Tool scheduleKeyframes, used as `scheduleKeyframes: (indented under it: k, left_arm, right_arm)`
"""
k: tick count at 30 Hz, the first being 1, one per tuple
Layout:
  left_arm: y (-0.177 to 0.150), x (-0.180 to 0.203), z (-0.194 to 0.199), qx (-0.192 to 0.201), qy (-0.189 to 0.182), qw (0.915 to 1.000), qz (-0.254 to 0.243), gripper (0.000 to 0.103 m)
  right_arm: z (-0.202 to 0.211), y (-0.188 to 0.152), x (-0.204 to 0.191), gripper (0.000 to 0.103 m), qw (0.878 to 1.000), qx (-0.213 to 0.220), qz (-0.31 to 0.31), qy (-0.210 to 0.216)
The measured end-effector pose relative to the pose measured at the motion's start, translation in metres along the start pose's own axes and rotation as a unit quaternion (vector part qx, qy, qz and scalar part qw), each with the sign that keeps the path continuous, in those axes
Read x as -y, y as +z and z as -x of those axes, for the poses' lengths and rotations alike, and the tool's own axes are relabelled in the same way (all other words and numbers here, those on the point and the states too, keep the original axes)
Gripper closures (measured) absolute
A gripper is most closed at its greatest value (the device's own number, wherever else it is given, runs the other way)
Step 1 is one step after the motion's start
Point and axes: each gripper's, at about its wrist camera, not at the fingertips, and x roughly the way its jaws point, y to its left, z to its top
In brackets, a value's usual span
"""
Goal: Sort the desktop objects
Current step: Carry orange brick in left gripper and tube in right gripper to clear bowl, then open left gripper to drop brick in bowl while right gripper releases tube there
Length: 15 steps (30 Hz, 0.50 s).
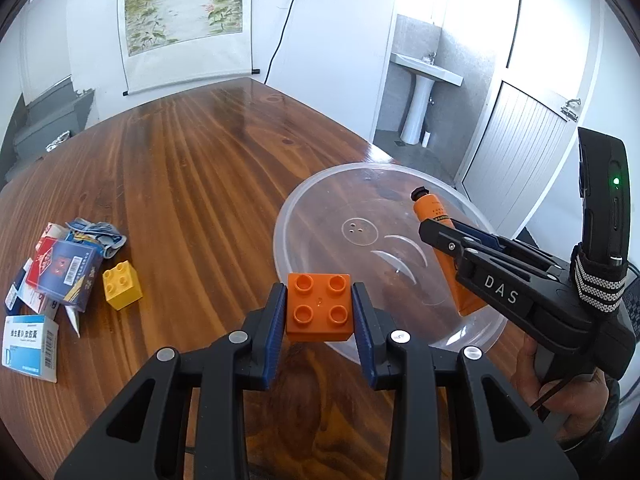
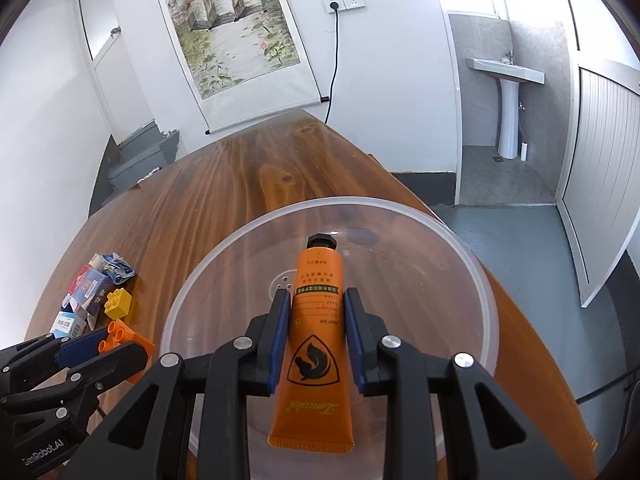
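Observation:
My left gripper (image 1: 319, 312) is shut on an orange toy brick (image 1: 319, 310), held above the table at the near rim of a clear plastic bowl (image 1: 304, 200). My right gripper (image 2: 317, 320) is shut on an orange tube (image 2: 316, 336) with a black cap, held over the inside of the bowl (image 2: 476, 272). In the left wrist view the right gripper (image 1: 436, 236) and the tube (image 1: 432, 210) show at the right, over the bowl. In the right wrist view the left gripper (image 2: 116, 344) and its orange brick (image 2: 124, 334) show at the lower left.
A yellow toy brick (image 1: 122, 285) lies left on the wooden table (image 1: 192, 168), next to a pile of small medicine boxes (image 1: 60, 268) and a crumpled wrapper (image 1: 98, 236). The pile also shows in the right wrist view (image 2: 86, 300). The table's right edge drops to the floor.

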Motion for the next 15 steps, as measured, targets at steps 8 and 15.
scheduleKeyframes:
  k: [8,15]
  left_arm:
    - [0.011,0.017,-0.024,-0.016,-0.013,0.9997,-0.014,0.066]
    - [0.011,0.013,-0.028,-0.014,-0.013,0.9998,0.004,0.029]
  right_arm:
    - [-0.005,0.0,0.021,0.073,1.0,-0.009,-0.022,-0.008]
    - [-0.001,0.001,0.034,0.047,0.999,0.004,-0.039,-0.016]
